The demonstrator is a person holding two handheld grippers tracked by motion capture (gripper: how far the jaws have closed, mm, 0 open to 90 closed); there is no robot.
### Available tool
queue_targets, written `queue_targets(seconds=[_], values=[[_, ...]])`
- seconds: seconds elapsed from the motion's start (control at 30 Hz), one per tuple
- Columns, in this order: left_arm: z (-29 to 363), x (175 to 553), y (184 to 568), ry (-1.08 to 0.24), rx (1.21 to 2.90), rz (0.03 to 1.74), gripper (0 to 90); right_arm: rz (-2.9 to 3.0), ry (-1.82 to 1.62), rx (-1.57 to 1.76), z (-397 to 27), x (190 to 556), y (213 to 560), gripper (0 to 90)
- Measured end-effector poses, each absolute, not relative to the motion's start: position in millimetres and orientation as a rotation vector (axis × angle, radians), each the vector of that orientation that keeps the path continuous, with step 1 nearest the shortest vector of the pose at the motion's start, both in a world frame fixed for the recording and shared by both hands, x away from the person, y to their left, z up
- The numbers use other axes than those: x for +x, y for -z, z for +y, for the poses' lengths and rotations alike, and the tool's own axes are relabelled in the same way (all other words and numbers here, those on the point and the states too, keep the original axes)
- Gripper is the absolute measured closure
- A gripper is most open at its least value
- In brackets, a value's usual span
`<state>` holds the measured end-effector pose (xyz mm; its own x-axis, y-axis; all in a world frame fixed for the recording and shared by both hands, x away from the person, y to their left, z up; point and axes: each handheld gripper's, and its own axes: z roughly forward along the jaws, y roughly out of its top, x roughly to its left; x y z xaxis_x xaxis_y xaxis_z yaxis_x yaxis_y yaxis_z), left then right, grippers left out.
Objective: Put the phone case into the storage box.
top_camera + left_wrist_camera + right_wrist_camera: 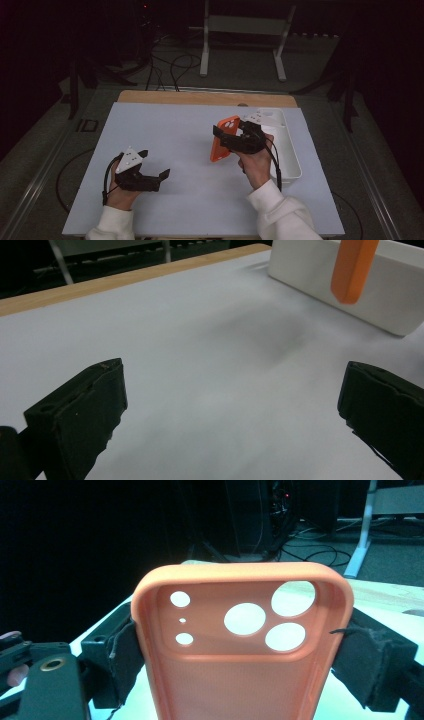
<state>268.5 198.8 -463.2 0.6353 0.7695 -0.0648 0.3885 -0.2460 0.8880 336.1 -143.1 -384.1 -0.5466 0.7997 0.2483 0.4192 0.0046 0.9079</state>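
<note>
Jaws of the left gripper [153, 164], at the lower left of the high view, stand spread apart over the pale grey table sheet [180, 145], gripping nothing. Right of centre, the right gripper [226, 134] clamps an orange soft-plastic phone case [223, 140], lifted beside a white rectangular plastic bin [290, 150].

The orange phone case [240, 650] looks like soft, matt silicone or rubbery plastic, smooth on its rim and finely textured on its inner face. The right gripper [231, 136] clamping it is matt black plastic; its jaws carry rough, dark padding with frayed edges. The left gripper [154, 164] has the same dull black jaws and a pale grey, smooth plastic plate on top. The desk [170, 135] has a smooth, matt, pale sheet over it, with bare light wood along its far edge. The white tray [292, 155] looks like smooth plastic.
</note>
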Motion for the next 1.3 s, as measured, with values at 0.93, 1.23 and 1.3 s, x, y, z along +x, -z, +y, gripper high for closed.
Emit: queue_targets(seconds=[0.93,1.23,1.3], values=[[221.7,254.8,480.3,-0.571,1.831,0.937,0.0,1.912,-1.511,1.238,-151.5,349.3,371.3,15.9],[223.1,254.6,479.7,-0.572,1.816,0.94,0.0,1.894,-1.475,1.236,-154.9,360.7,366.8,15.9],[223.1,254.6,479.7,-0.573,1.816,0.94,0.0,1.895,-1.472,1.233,-155.2,362.8,365.8,15.9]])
